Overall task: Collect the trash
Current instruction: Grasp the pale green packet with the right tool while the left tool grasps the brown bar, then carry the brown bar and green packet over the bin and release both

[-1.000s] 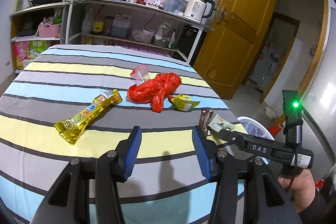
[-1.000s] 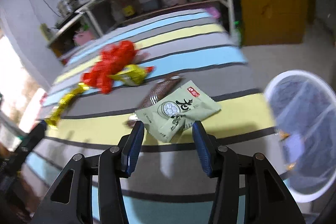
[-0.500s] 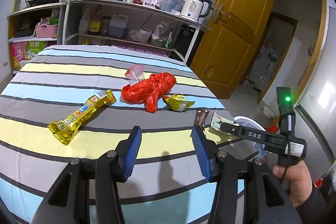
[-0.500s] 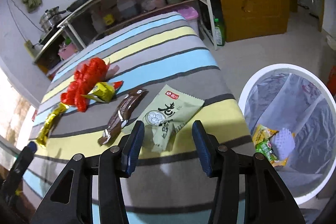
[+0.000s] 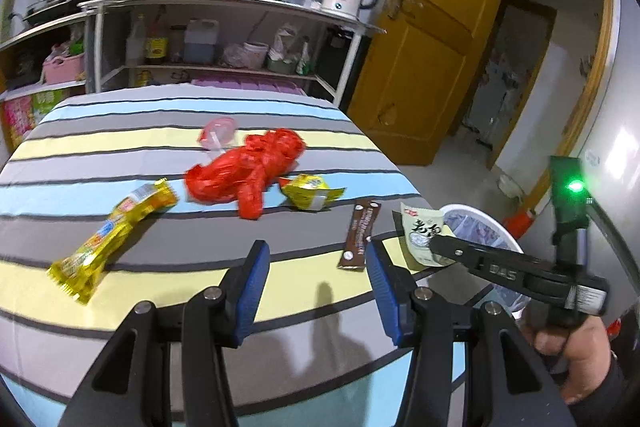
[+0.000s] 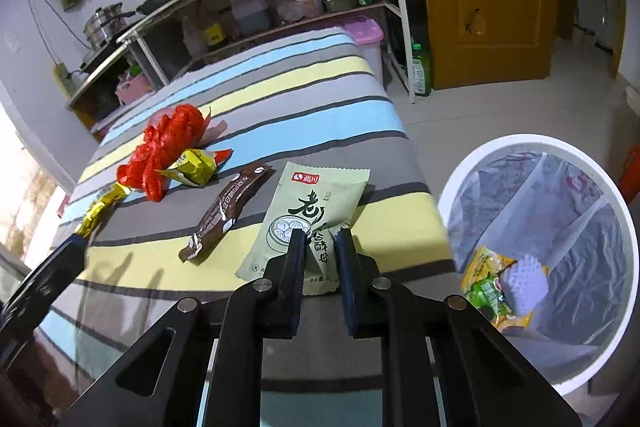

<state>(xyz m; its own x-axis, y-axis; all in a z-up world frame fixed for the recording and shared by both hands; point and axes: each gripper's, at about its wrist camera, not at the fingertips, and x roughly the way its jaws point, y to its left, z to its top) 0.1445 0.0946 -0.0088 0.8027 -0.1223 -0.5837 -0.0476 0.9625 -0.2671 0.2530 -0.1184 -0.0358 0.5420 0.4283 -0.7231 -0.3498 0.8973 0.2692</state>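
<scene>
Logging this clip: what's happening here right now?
A person is clearing wrappers off a striped table. The right gripper has its jaws pinched on the pale green packet beside the white bin. The left gripper hovers open over the table, holding nothing. The other wrappers and a red bag lie untouched.

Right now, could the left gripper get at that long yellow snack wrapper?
Probably yes: the left gripper has open jaws, and only bare striped cloth lies between it and the long yellow snack wrapper.

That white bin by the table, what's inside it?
The white bin has a clear liner holding a yellow-green wrapper and a pale nubby piece. Anything beneath them is hidden.
</scene>
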